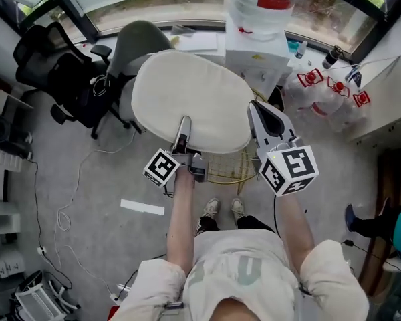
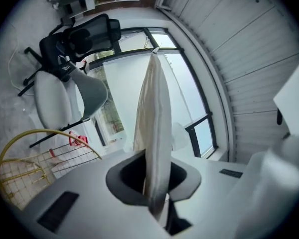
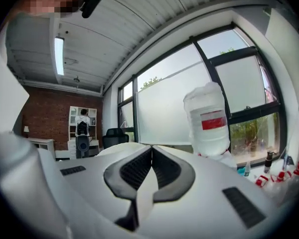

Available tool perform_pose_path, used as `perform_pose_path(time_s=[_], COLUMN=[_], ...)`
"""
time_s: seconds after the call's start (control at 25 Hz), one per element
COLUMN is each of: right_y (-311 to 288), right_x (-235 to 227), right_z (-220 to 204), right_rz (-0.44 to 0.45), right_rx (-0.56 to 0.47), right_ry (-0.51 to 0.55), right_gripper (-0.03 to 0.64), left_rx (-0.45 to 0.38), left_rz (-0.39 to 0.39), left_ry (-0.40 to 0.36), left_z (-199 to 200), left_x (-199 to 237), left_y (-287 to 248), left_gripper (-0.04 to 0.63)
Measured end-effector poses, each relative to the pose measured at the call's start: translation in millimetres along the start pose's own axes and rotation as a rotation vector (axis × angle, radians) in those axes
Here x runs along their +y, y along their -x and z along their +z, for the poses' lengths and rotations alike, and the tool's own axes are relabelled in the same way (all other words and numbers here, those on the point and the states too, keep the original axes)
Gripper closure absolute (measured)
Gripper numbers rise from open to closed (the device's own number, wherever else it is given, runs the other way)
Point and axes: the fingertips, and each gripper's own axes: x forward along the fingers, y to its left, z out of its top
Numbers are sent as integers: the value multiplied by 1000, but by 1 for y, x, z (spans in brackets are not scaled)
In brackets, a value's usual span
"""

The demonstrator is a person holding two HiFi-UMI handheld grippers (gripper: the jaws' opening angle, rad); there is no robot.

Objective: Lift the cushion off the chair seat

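The round cream cushion (image 1: 190,102) hangs in the air in front of me, held by its near edge above the yellow wire chair (image 1: 226,168). My left gripper (image 1: 184,131) is shut on the cushion's near-left rim. In the left gripper view the cushion (image 2: 154,113) stands edge-on between the jaws of that gripper (image 2: 153,179), with the wire chair (image 2: 25,158) low at the left. My right gripper (image 1: 256,112) is shut on the near-right rim. In the right gripper view a thin strip of cushion fabric (image 3: 142,198) is pinched in that gripper (image 3: 150,152).
A grey swivel chair (image 1: 137,42) stands behind the cushion and a black office chair (image 1: 60,72) to the left. A water dispenser with a big bottle (image 1: 264,2) is at the back right, small bottles (image 1: 321,85) beside it. Cables (image 1: 67,199) trail over the floor.
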Motion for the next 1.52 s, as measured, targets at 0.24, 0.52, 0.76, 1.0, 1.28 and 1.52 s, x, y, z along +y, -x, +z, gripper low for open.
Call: perform_pose_path(time_s=[0.24, 0.52, 0.76, 1.0, 1.28, 1.52], right_y=[6, 21, 31, 43, 45, 43], right_x=[8, 36, 57, 73, 85, 89], right_z=[61, 85, 102, 119, 118, 113], right_rz=[4, 29, 58, 58, 36, 30], right_rx=[-132, -200, -235, -297, -312, -306], right_ry=[4, 2, 26, 59, 136, 144], right_gripper=[600, 600, 600, 600, 600, 600], left_rx=[-35, -110, -194, -295, -441, -449], left_rz=[-88, -110, -95, 25, 146, 203], left_ry=[-205, -452, -701, -1069, -1399, -1567], left_z=[40, 71, 83, 88, 85, 77], left_x=[-92, -176, -236, -276, -316, -324], left_y=[-21, -15, 6, 33, 62, 65], left_gripper=[551, 551, 551, 551, 551, 551])
